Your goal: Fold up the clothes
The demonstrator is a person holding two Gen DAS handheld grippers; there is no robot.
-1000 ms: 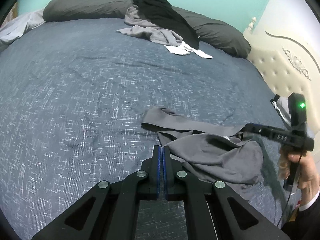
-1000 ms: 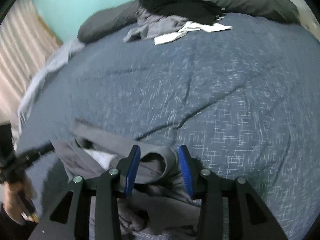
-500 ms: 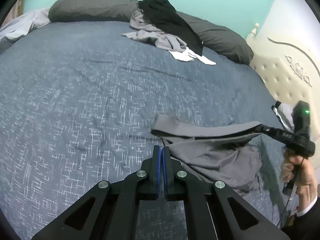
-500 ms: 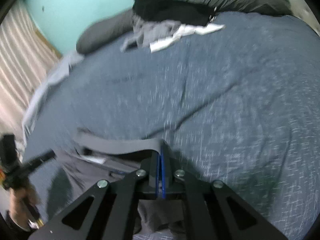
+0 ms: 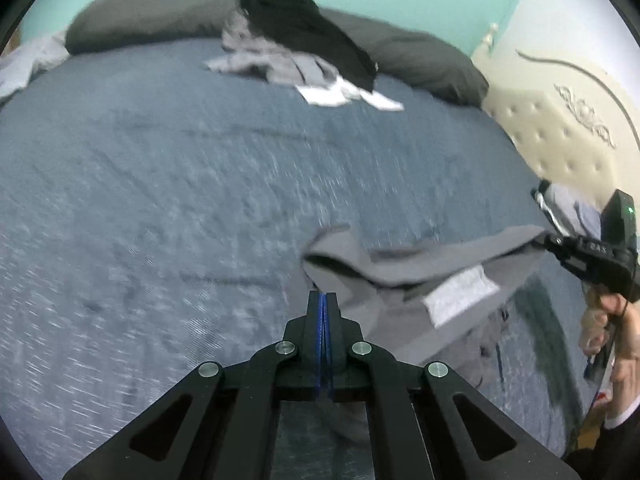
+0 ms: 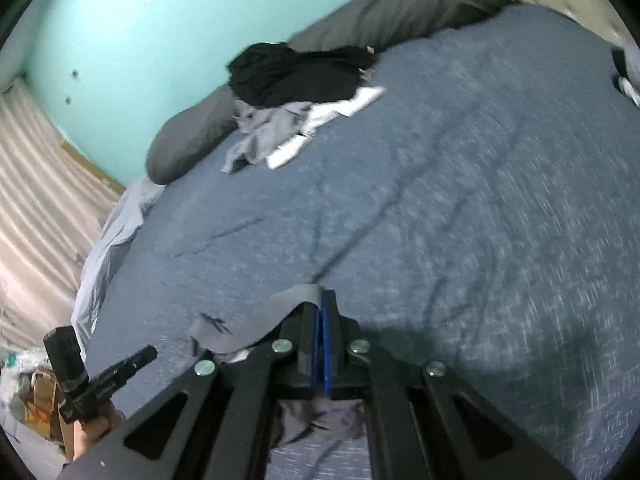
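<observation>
Gripper on my right [image 6: 320, 320] pinches the grey garment's [image 5: 420, 276] band, lifting it at three o'clock to spread it above the bed [image 5: 200, 200]; my left gripper [image 5: 323, 308] is closed, apparently empty.

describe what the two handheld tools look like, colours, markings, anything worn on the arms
Both tools are matte black with silver bolts and blue pads on their fingers. The right tool carries a black box with a green light, pale lettering and a thin cable. A dark sleeve with a white cuff shows.

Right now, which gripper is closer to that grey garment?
Right. The right gripper is shut on the grey garment, lifting its edge; the left gripper is shut, empty, just beside it.
</observation>
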